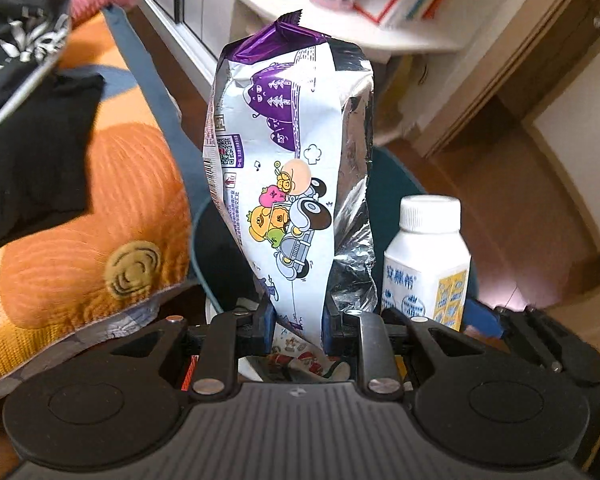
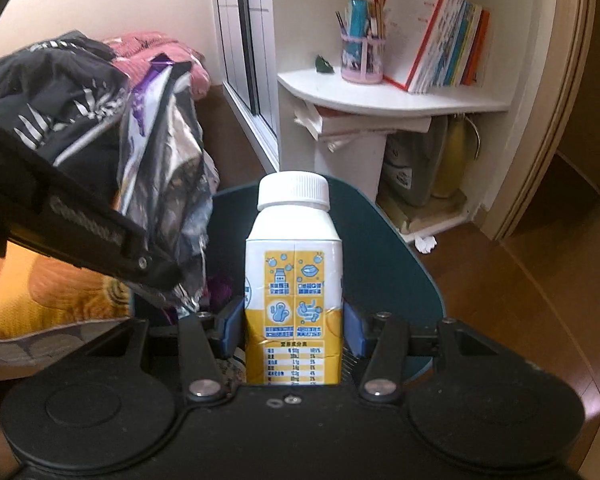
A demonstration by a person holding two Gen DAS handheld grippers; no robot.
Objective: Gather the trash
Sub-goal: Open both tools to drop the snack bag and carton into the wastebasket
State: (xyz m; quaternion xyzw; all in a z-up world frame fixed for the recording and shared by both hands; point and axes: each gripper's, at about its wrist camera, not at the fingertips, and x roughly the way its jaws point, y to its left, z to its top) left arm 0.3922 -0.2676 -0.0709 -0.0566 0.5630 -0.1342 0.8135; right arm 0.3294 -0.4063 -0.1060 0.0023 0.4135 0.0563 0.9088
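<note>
Pads of the left gripper [image 1: 296, 322] clamp the bottom of a snack bag [image 1: 288, 160], which stands upright ahead. Beside it, the right gripper [image 2: 294, 326] squeezes a white-capped milk carton [image 2: 294, 264]. Below both sits a dark teal bin [image 2: 384, 248].

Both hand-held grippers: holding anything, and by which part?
Left hand-held gripper is shut on the snack bag, pinching its lower end. Right hand-held gripper is shut on the drink carton, clamping the lower body on both sides.
</note>
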